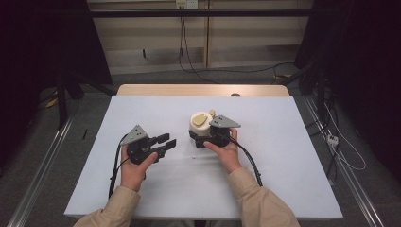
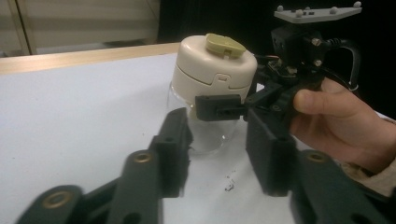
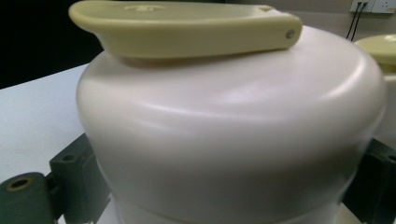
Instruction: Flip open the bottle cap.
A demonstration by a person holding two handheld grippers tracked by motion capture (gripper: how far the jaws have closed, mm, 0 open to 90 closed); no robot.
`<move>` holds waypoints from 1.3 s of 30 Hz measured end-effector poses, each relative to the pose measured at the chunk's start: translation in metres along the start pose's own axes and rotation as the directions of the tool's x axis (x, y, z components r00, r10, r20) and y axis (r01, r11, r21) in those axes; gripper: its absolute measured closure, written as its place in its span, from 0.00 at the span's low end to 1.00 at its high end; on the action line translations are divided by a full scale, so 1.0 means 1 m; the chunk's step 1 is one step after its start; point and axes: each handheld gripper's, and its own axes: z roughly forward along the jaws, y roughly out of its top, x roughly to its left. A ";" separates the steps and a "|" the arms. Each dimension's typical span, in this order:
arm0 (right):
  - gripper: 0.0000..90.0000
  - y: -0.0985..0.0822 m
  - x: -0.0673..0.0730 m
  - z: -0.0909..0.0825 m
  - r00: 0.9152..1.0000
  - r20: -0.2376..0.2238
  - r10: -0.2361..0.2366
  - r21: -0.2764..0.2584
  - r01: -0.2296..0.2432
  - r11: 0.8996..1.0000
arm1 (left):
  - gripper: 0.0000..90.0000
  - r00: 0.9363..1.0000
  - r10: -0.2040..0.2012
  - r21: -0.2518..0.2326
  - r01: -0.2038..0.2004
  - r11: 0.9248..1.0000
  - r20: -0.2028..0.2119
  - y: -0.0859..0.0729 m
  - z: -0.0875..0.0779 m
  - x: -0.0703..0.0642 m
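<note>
A jar (image 1: 200,124) with a clear glass body and a cream lid (image 2: 212,65) stands upright at the middle of the white table (image 1: 283,165). An olive flap (image 3: 187,28) lies on top of the lid. My right gripper (image 1: 208,136) is shut on the jar from the near right side, and one black jaw presses just under the lid. In the right gripper view the jar (image 3: 233,130) sits between both jaws. To the jar's left my left gripper (image 1: 169,140) points toward it, apart from it, open with nothing between its fingers (image 2: 175,140).
The table's wooden far edge (image 1: 203,90) runs behind the jar. A few dark specks (image 2: 229,184) lie on the white surface in front of the jar. Cables (image 1: 340,146) trail over the floor to the right of the table.
</note>
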 end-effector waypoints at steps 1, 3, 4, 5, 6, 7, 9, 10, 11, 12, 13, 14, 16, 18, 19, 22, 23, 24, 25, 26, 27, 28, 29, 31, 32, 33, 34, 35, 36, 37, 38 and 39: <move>0.07 0.000 0.000 0.000 1.000 0.002 -0.001 0.001 0.001 1.000 | 0.73 1.000 -0.010 0.003 0.010 1.000 -0.003 0.001 0.002 0.000; 0.07 0.000 0.000 0.000 1.000 0.001 -0.001 0.001 0.001 1.000 | 0.78 1.000 -0.016 0.013 0.016 1.000 0.000 0.003 0.006 0.001; 0.07 0.000 0.000 0.000 1.000 0.002 -0.001 0.001 0.001 1.000 | 0.81 1.000 -0.019 0.020 0.019 1.000 0.002 0.004 0.008 0.001; 0.07 0.000 0.000 0.000 1.000 0.001 -0.002 0.001 0.002 1.000 | 0.83 1.000 -0.022 0.023 0.022 0.999 0.010 0.005 0.010 0.001; 0.07 0.000 0.000 0.000 1.000 0.001 -0.001 0.002 0.001 1.000 | 0.85 1.000 -0.022 0.026 0.022 0.999 0.013 0.006 0.012 0.001; 0.07 0.000 0.000 0.000 1.000 0.001 -0.002 0.001 0.002 1.000 | 0.86 1.000 -0.021 0.029 0.021 0.999 0.014 0.007 0.013 0.000; 0.07 0.000 0.000 0.000 1.000 0.000 -0.001 0.000 0.001 1.000 | 0.87 1.000 -0.011 0.037 0.010 0.999 0.022 0.011 0.016 0.000; 0.07 0.000 0.000 0.000 1.000 0.000 -0.002 0.000 0.002 1.000 | 0.88 1.000 -0.011 0.041 0.010 0.999 0.028 0.012 0.017 0.000; 0.07 0.000 0.000 0.000 1.000 -0.001 -0.001 0.001 0.001 1.000 | 0.89 1.000 -0.011 0.045 0.010 0.999 0.027 0.013 0.019 -0.001; 0.07 0.000 0.000 0.000 1.000 0.002 -0.001 0.002 0.001 1.000 | 0.90 0.999 -0.010 0.049 0.008 0.999 0.032 0.015 0.020 -0.001; 0.07 0.000 0.000 0.000 1.000 0.002 -0.001 0.002 0.001 1.000 | 0.92 0.999 -0.011 0.050 0.009 0.999 0.039 0.016 0.021 -0.002; 0.07 0.000 0.000 0.000 1.000 0.002 -0.001 0.002 0.001 1.000 | 0.93 0.999 -0.009 0.054 0.007 0.999 0.034 0.018 0.023 -0.002; 0.07 0.000 0.000 0.000 1.000 0.002 0.000 0.002 0.000 1.000 | 0.96 0.999 -0.010 0.057 0.007 0.998 0.043 0.021 0.025 -0.003; 0.07 0.000 0.000 0.000 1.000 0.002 0.000 0.003 0.000 1.000 | 0.99 0.999 -0.006 0.067 0.003 0.998 0.043 0.023 0.028 -0.003; 0.07 0.000 0.000 0.000 1.000 0.002 0.000 0.003 0.000 1.000 | 1.00 0.999 -0.006 0.066 0.003 0.998 0.047 0.024 0.029 -0.004; 0.07 0.000 0.000 0.000 1.000 0.003 0.000 0.003 0.000 1.000 | 1.00 0.999 -0.005 0.067 0.002 0.998 0.044 0.028 0.033 -0.004; 0.07 0.000 0.000 0.000 1.000 0.002 0.001 0.003 -0.001 1.000 | 1.00 0.999 -0.007 0.062 0.005 0.998 0.047 0.030 0.035 -0.004; 0.07 0.000 0.000 0.000 1.000 0.002 0.001 0.002 -0.001 1.000 | 1.00 0.999 -0.005 0.060 0.002 0.998 0.049 0.032 0.036 -0.005; 0.07 0.000 0.000 0.000 1.000 0.002 0.001 0.003 -0.001 1.000 | 1.00 0.999 -0.003 0.062 0.000 0.998 0.052 0.033 0.037 -0.005; 0.07 0.000 0.000 0.000 1.000 0.002 0.001 0.003 -0.001 1.000 | 1.00 0.999 0.007 0.066 -0.011 0.998 0.053 0.034 0.039 -0.006; 0.07 0.000 0.000 0.000 1.000 0.002 0.000 0.004 0.000 1.000 | 1.00 0.998 0.019 0.070 -0.023 0.997 0.053 0.036 0.040 -0.007; 0.07 0.000 0.000 0.000 1.000 0.002 0.001 0.003 -0.001 1.000 | 1.00 0.998 0.028 0.077 -0.032 0.996 0.052 0.037 0.042 -0.008; 0.07 0.000 0.000 0.000 1.000 0.002 0.000 0.004 0.000 1.000 | 1.00 0.998 0.031 0.078 -0.035 0.996 0.051 0.039 0.043 -0.009; 0.07 0.000 0.000 0.000 1.000 0.002 0.001 0.004 -0.001 1.000 | 1.00 0.998 0.030 0.079 -0.034 0.996 0.053 0.041 0.045 -0.010; 0.07 0.000 0.000 0.000 1.000 0.002 0.001 0.004 -0.001 1.000 | 1.00 0.998 0.024 0.082 -0.029 0.996 0.050 0.042 0.047 -0.010; 0.07 0.000 0.000 0.000 1.000 0.002 0.001 0.004 -0.001 1.000 | 1.00 0.999 0.022 0.083 -0.026 0.996 0.045 0.042 0.048 -0.010; 0.07 0.000 0.000 0.000 1.000 0.002 0.001 0.005 -0.001 1.000 | 1.00 0.999 0.026 0.088 -0.030 0.996 0.043 0.043 0.049 -0.010; 0.07 0.000 0.000 0.000 1.000 0.001 0.001 0.005 -0.001 1.000 | 1.00 0.999 0.025 0.093 -0.029 0.995 0.038 0.044 0.050 -0.010; 0.07 0.000 0.000 0.000 1.000 0.002 0.001 0.005 -0.001 1.000 | 1.00 0.999 0.025 0.096 -0.029 0.995 0.036 0.044 0.051 -0.009; 0.07 0.000 0.000 0.000 1.000 0.002 0.001 0.005 -0.001 1.000 | 1.00 0.999 0.025 0.094 -0.028 0.995 0.033 0.045 0.052 -0.009; 0.07 0.000 0.000 0.000 1.000 0.001 0.001 0.005 -0.001 1.000 | 1.00 0.999 0.025 0.096 -0.028 0.995 0.030 0.046 0.053 -0.009; 0.07 0.000 0.000 0.000 1.000 0.002 0.001 0.005 -0.001 1.000 | 1.00 0.999 0.025 0.099 -0.027 0.995 0.027 0.046 0.054 -0.010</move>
